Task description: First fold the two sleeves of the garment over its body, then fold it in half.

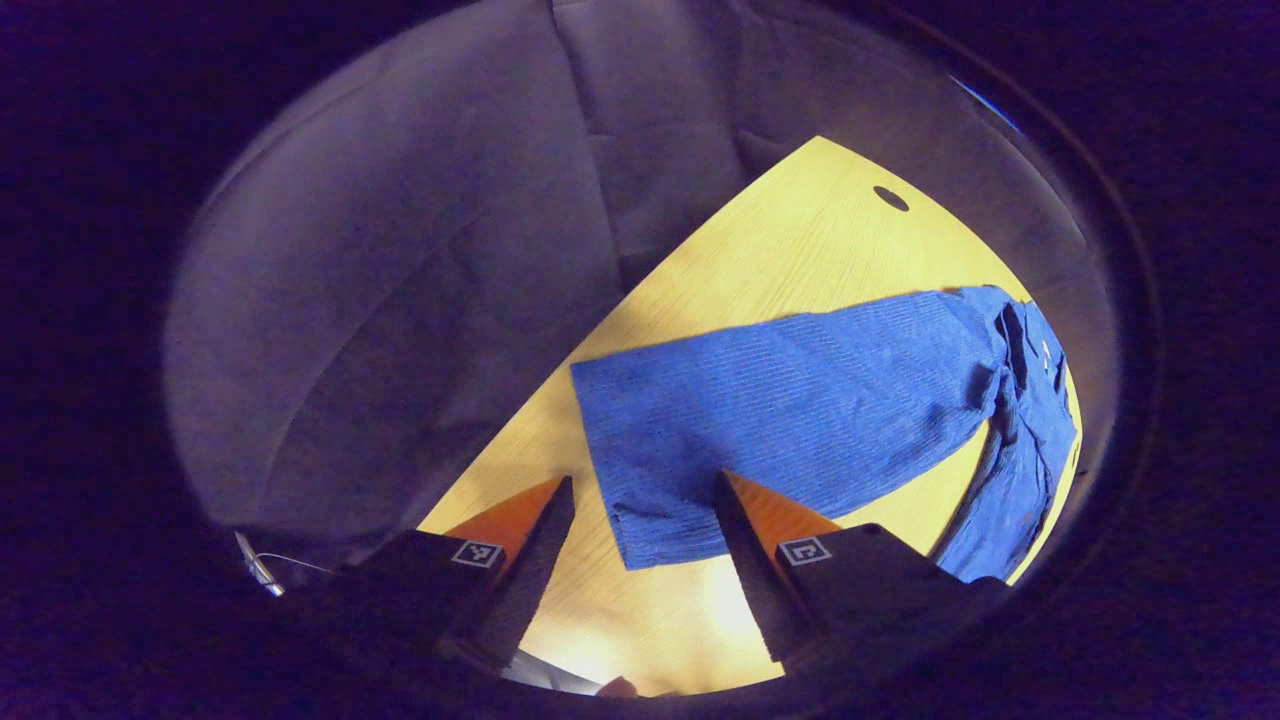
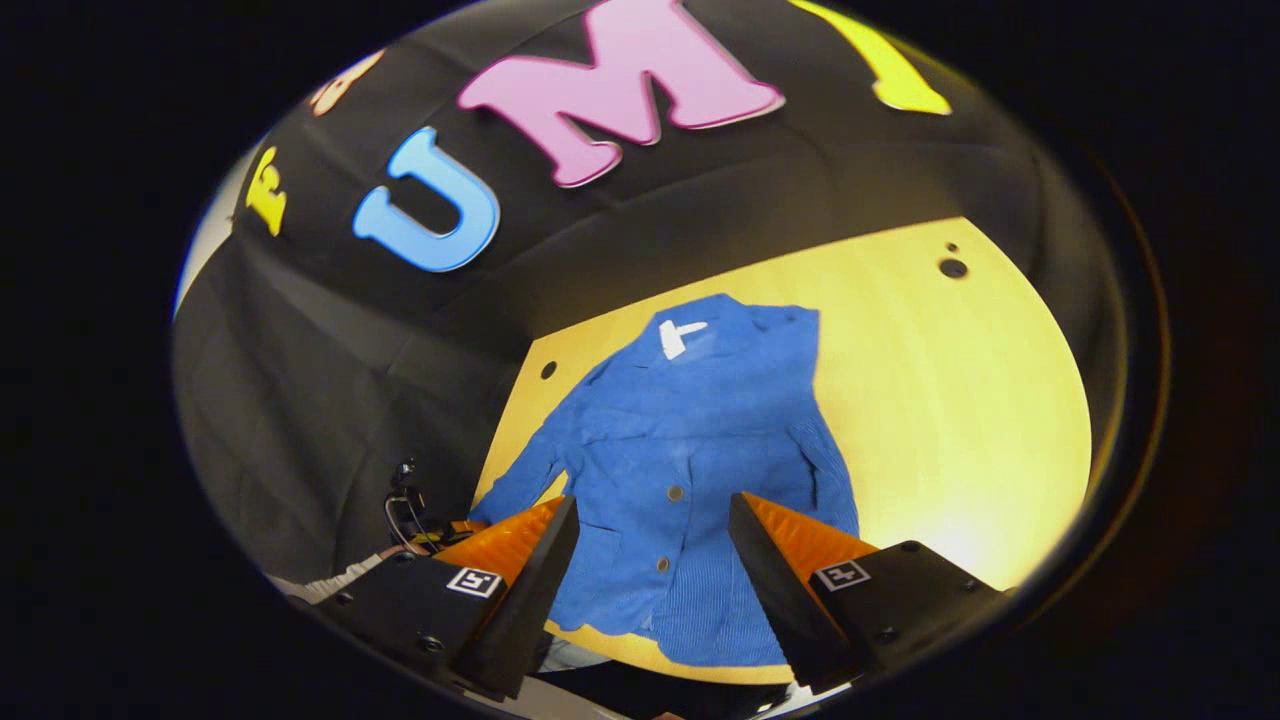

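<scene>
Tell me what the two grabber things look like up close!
Each gripper, left gripper and right gripper, has two wedge-shaped fingers that narrow to a point. They are fixed on dark, boxy blocks, and every block carries a small square black-and-white marker. In the right gripper view, a light sleeve and thin cables show off to the left.

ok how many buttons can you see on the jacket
2: one button mid-front, another below it nearer the hem of the jacket. More may be hidden in folds.

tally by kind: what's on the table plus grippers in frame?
Blue jacket: 1
Wooden table: 1
Grippers: 2, the left gripper and the right gripper, both open
Total: 4
</scene>
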Tool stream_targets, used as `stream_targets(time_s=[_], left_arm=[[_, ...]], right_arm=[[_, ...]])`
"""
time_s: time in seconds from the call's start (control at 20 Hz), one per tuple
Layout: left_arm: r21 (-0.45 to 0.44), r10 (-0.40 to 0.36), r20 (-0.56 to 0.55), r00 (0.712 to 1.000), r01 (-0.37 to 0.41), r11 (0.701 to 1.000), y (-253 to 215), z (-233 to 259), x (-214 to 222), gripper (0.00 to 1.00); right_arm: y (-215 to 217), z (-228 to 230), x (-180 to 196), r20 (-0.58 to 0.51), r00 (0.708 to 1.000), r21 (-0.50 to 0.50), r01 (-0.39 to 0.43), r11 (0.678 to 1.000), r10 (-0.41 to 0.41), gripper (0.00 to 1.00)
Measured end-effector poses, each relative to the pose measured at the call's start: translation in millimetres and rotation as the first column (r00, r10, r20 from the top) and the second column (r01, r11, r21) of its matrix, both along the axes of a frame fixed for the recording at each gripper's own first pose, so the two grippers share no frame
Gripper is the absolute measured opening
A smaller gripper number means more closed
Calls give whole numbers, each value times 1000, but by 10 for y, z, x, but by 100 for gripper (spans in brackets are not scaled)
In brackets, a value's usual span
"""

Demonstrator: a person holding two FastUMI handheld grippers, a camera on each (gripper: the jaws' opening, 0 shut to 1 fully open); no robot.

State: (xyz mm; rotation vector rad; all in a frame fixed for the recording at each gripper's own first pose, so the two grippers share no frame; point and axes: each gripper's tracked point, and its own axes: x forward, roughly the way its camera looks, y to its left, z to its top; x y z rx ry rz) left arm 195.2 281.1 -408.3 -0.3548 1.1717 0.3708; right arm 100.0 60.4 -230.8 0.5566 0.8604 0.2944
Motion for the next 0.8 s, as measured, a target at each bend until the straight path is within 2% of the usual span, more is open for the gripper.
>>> stream_targets(time_s=[0.1,0.15,0.35,0.45,0.65,0.8], left_arm=[[-26,-21,-41,999,20,999,5,23,-1,86],[-29,-45,-52,998,43,999,14,4,23,80],[-10,-88,-18,996,88,996,-69,101,210,7],[-14,-125,-25,992,125,992,-110,52,243,0],[-90,-155,18,988,156,984,-325,153,300,0],[-90,-185,85,979,193,977,-453,432,369,0]], right_arm=[[-135,13,-131,-3,999,3,43,999,-43,96],[-170,28,-176,0,999,3,55,999,-55,96],[-147,116,-362,1,998,30,65,997,-65,96],[-161,99,-447,0,998,19,62,998,-62,96],[-191,52,-594,-24,997,16,76,997,-75,96],[-254,37,-697,-17,997,2,72,997,-72,96]])
